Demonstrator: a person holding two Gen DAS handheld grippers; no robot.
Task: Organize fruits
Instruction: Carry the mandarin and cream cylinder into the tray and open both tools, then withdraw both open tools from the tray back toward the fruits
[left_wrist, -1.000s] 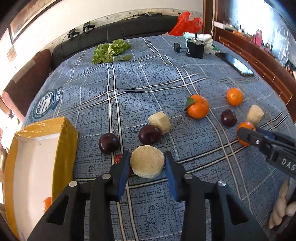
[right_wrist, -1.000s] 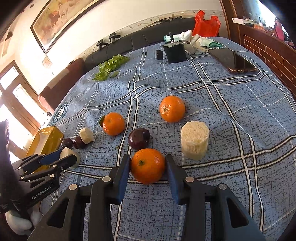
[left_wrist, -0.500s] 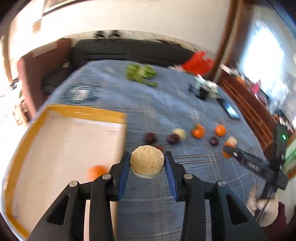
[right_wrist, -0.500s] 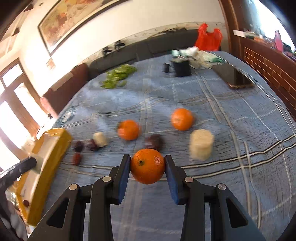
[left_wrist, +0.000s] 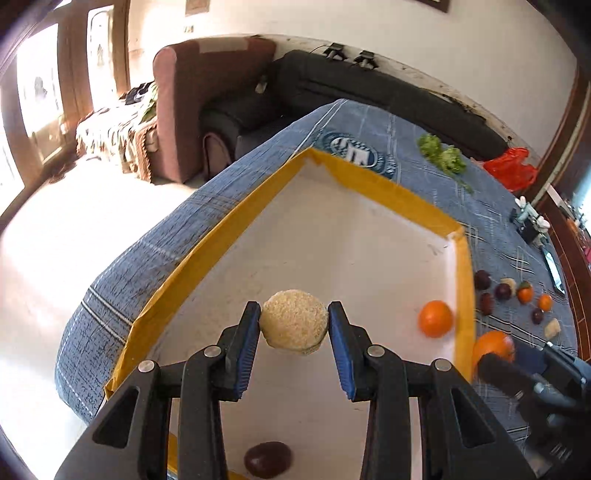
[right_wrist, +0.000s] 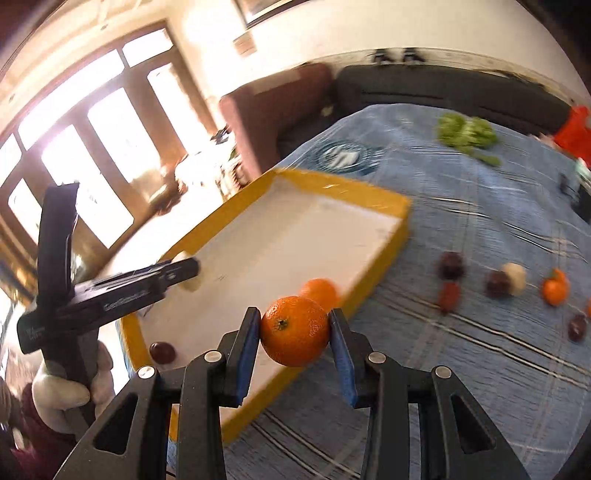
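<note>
Each claw is black plastic: two angular arms with triangular cut-outs, silver round screws at the pivots, and blue ribbed pads lining the inner faces of the fingers. The left claw (left_wrist: 294, 325) and the right claw (right_wrist: 294, 330) look alike. White lettering runs along the left claw's side. A white glove (right_wrist: 61, 397) covers the hand on its handle.

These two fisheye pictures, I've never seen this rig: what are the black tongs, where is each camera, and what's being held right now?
No robot: a person holds a two-finger gripper in each hand, with a camera looking along each one's fingers. The left view shows the left gripper clamped on a pale peeled fruit chunk above the yellow-rimmed tray. The right view shows the right gripper clamped on an orange at the tray's edge. An orange and a dark plum lie inside; more fruit waits on the blue cloth.
</note>
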